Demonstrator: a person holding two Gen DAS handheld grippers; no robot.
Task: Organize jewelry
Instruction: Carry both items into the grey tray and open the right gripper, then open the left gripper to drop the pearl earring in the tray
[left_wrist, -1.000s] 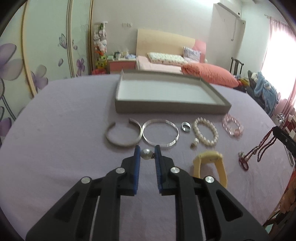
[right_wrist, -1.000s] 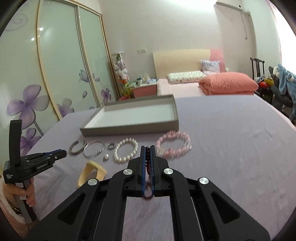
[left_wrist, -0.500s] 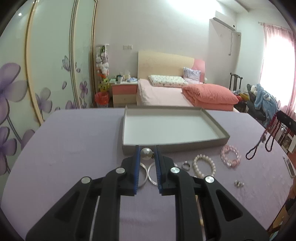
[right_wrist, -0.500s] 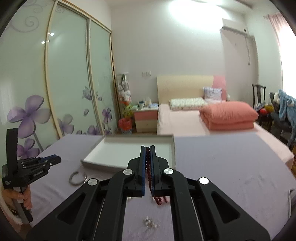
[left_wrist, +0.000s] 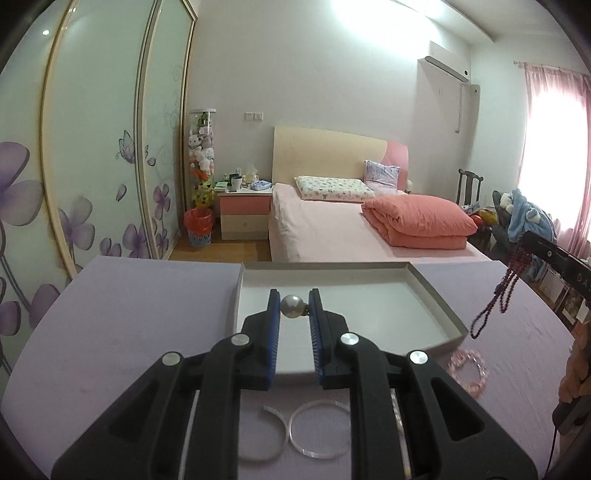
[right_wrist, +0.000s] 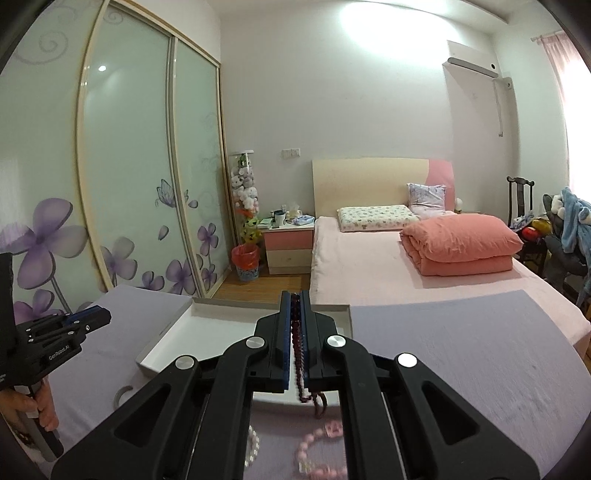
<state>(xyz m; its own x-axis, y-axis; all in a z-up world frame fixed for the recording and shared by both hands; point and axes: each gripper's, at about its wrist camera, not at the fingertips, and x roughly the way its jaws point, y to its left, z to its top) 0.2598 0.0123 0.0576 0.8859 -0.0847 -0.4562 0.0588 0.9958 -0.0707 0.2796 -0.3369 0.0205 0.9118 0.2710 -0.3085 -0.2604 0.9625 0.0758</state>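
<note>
Both tools have risen from the counter (left_wrist: 122, 314) toward the grey tray (left_wrist: 436, 299). Left tool (left_wrist: 294, 306) clamps a pearl earring (left_wrist: 291, 305) over the tray; right tool (right_wrist: 294, 306) pinches a dark bead necklace (right_wrist: 295, 343), its loop dangling. Deposit appears imminent. Bangles (left_wrist: 317, 428) and pink bracelet (left_wrist: 467, 373) remain outside, partly hidden, blurred.

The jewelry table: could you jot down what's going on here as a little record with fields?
left claw: shut on a pearl earring, held above the tray
right claw: shut on a dark red bead necklace, its strand dangling
tray: grey, open, nothing visible inside
on the purple cloth: two silver bangles, pink bead bracelet
</note>
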